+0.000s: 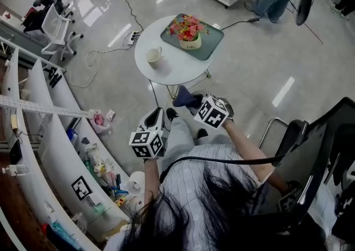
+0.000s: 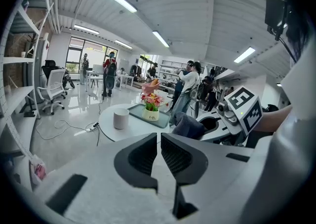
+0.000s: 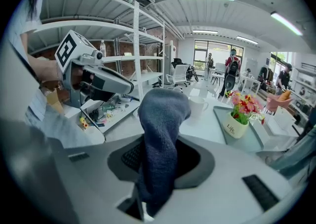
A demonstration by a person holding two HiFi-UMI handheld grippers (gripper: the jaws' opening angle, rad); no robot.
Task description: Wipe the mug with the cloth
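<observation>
A white mug (image 1: 153, 56) stands on the near left part of a round white table (image 1: 172, 72); it also shows as the mug (image 2: 121, 118) and, partly behind the cloth, the mug (image 3: 199, 105). My right gripper (image 1: 192, 103) is shut on a dark blue cloth (image 1: 184, 97), short of the table's near edge. In the right gripper view the cloth (image 3: 163, 114) stands up between the jaws and droops forward. My left gripper (image 1: 157, 115) is held beside it to the left, shut with nothing between its jaws (image 2: 159, 136). Both grippers are apart from the mug.
A green tray (image 1: 211, 42) with a pot of flowers (image 1: 188, 35) sits on the table's far side. White shelving (image 1: 55, 133) full of small items runs along the left. A cable and power strip (image 1: 132, 37) lie on the floor. A black chair (image 1: 310, 150) stands at right.
</observation>
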